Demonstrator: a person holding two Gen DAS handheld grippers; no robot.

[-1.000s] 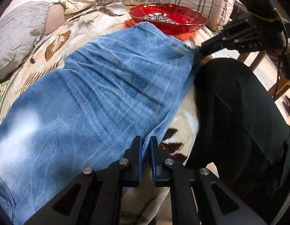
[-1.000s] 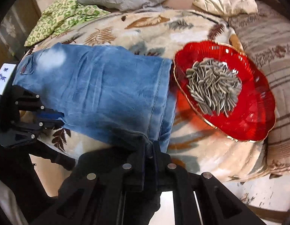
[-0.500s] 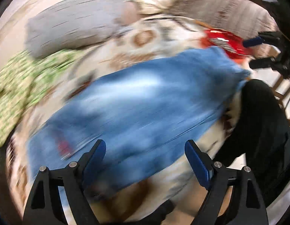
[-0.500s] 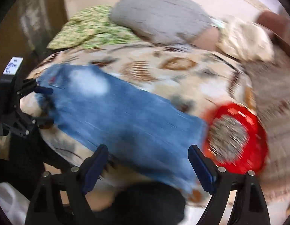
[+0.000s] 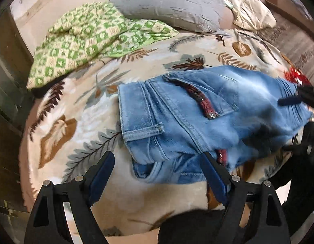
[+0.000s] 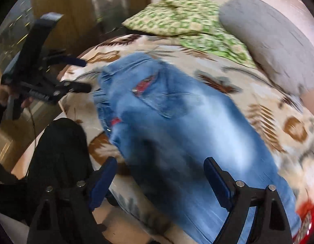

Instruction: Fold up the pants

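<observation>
We see the jeans (image 5: 197, 118) on the leaf-print bed blanket (image 5: 79, 122), bare blanket at 9 o'clock; left gripper (image 5: 157, 174) and right gripper (image 6: 160, 183) jaws wide apart, holding nothing.

A bed is covered by a leaf-print blanket (image 5: 79, 109); a grey pillow (image 5: 167, 2) and green checked cloth (image 5: 86, 38) are laid at its far side, against a pale wall (image 5: 61, 2)

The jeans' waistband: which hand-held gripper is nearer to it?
Left. The left hand-held gripper hovers open right at the waistband; the right hand-held gripper hovers open farther along the legs.
</observation>
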